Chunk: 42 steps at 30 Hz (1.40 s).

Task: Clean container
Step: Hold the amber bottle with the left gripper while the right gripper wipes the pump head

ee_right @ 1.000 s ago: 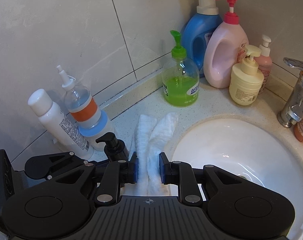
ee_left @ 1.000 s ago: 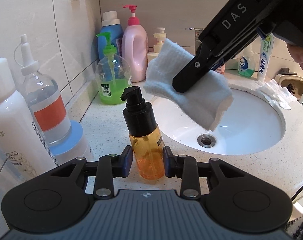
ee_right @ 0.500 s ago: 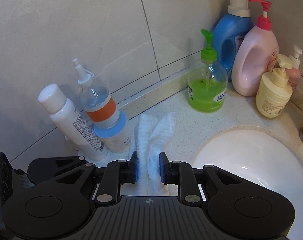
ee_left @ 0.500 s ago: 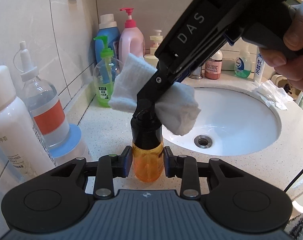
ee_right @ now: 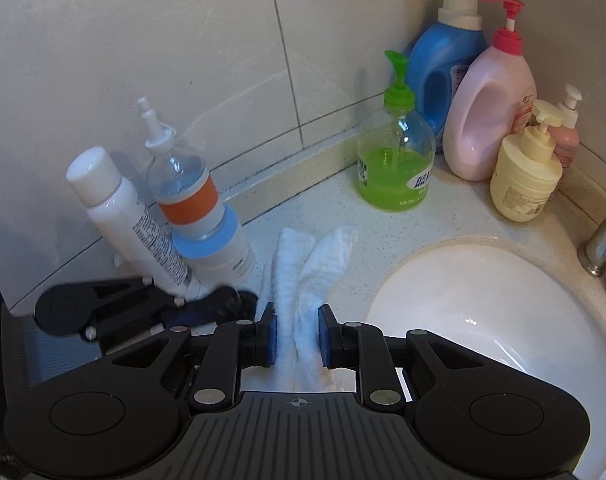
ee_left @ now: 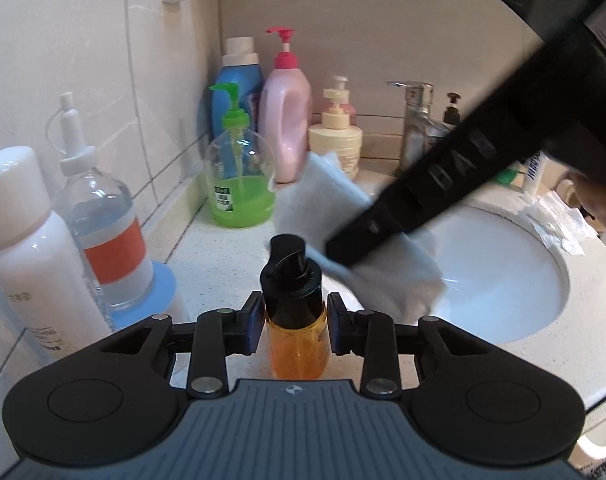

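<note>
The left claw (ee_left: 295,328) clamps the amber pump bottle (ee_left: 299,344), base hidden. The right claw (ee_right: 296,334) pinches a white cloth (ee_right: 303,280); its blurred lettering and the bench (ee_right: 323,216) bottles' labels are unreadable.

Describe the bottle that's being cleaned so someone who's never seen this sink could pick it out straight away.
Start at the white sink basin and look to the counter on its left. The amber bottle stands there between the fingers of the left gripper, beside the white cloth. It alone has orange liquid under a black pump top, and is the smallest bottle nearby.
</note>
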### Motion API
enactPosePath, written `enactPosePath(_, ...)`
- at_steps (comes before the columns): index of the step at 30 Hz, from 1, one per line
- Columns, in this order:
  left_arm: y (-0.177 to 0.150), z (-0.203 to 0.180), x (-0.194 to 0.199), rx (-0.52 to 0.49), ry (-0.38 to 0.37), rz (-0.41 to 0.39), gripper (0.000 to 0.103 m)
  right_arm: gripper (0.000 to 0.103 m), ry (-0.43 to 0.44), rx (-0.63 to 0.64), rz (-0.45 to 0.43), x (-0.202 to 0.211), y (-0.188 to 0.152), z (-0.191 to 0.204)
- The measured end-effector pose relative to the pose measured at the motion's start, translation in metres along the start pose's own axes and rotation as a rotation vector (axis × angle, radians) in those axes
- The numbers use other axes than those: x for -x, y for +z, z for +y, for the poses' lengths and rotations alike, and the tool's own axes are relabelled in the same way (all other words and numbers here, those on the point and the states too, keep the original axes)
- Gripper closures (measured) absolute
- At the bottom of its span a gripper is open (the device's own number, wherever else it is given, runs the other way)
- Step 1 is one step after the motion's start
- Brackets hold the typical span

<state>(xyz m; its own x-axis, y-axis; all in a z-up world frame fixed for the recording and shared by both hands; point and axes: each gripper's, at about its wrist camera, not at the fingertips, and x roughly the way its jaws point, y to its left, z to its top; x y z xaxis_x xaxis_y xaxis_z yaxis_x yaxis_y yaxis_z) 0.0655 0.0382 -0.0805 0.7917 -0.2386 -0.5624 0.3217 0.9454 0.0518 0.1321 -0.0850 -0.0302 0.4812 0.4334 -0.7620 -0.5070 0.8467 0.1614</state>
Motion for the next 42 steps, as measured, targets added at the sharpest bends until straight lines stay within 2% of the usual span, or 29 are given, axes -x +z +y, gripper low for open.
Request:
enactPosePath(7,-0.002,0.01,0.004,-0.042,-0.022,0.007,0.066,0.08,0.007,-0.016,0.004,0.005,-0.019,0.002)
enactPosePath(11,-0.004,0.007,0.007,-0.048,-0.026,0.003,0.067,0.08,0.005,-0.019,-0.028,0.014,-0.011,-0.004)
enactPosePath(18,-0.007,-0.001,0.011,-0.06,-0.042,-0.004,0.068,0.08,0.061,0.019,-0.065,0.009,0.013,0.0)
enactPosePath(26,-0.005,0.002,0.011,-0.029,-0.007,-0.018,0.069,0.08,0.086,0.014,-0.027,0.008,0.0,0.008)
enactPosePath(30,-0.007,-0.001,0.013,-0.062,-0.018,-0.024,0.069,0.081,0.087,0.025,-0.011,0.019,-0.009,0.01)
enactPosePath(35,-0.009,-0.002,0.014,-0.068,-0.039,-0.026,0.069,0.081,0.061,0.026,-0.048,0.031,-0.002,0.0)
enactPosePath(39,-0.012,-0.006,0.017,-0.077,-0.065,-0.029,0.069,0.081,0.065,0.083,-0.07,0.025,0.01,0.001)
enactPosePath(42,-0.013,-0.008,0.019,-0.086,-0.082,-0.029,0.069,0.081,0.087,0.152,-0.041,0.014,0.013,0.009)
